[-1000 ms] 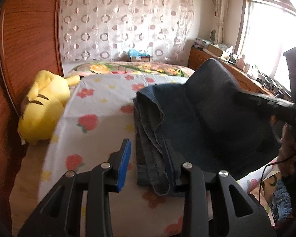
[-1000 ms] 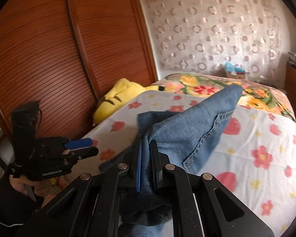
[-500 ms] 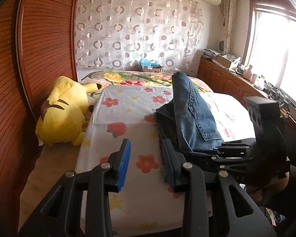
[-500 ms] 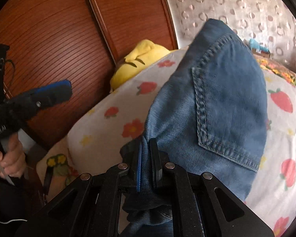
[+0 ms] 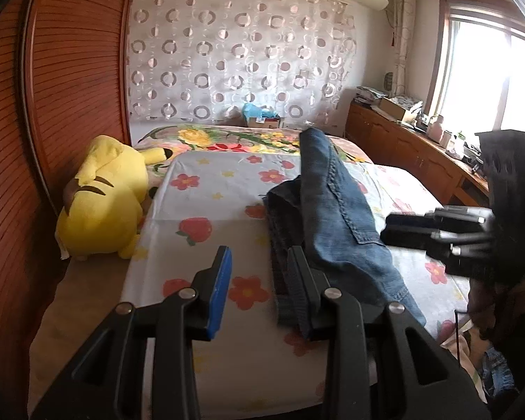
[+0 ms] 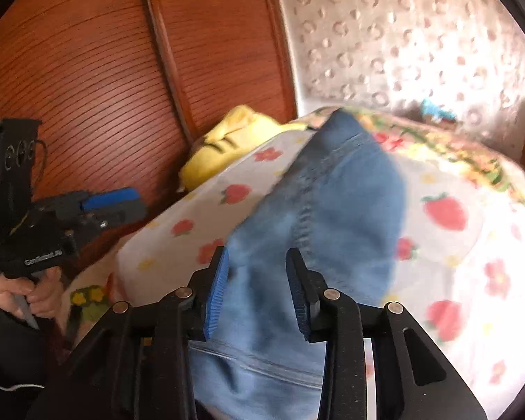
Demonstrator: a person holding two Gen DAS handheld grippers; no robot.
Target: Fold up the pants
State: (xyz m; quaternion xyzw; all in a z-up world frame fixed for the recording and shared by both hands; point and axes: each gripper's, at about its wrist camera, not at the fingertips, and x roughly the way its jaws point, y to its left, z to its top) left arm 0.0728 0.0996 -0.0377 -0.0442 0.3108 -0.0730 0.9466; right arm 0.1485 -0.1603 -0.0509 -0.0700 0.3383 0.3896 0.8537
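Note:
Blue denim pants (image 5: 336, 210) lie in a folded heap on the flowered bed sheet (image 5: 206, 210), one part standing up in a ridge. In the right wrist view the pants (image 6: 332, 210) are blurred and fill the middle. My left gripper (image 5: 259, 287) is open and empty, just left of the pants' near edge. My right gripper (image 6: 257, 290) is open with the denim lying between and under its fingers, not pinched. The right gripper also shows in the left wrist view (image 5: 437, 227), right of the pants. The left gripper shows in the right wrist view (image 6: 112, 203), off the bed's left side.
A yellow plush toy (image 5: 105, 203) lies at the bed's left edge against the wooden wardrobe doors (image 5: 59, 105). A wooden cabinet with clutter (image 5: 420, 154) runs along the right under the window. A patterned curtain (image 5: 238, 52) hangs behind the bed.
My right gripper has opened and let go of the pants, which it held shut before. The pants have dropped onto the bed. My left gripper has stayed open.

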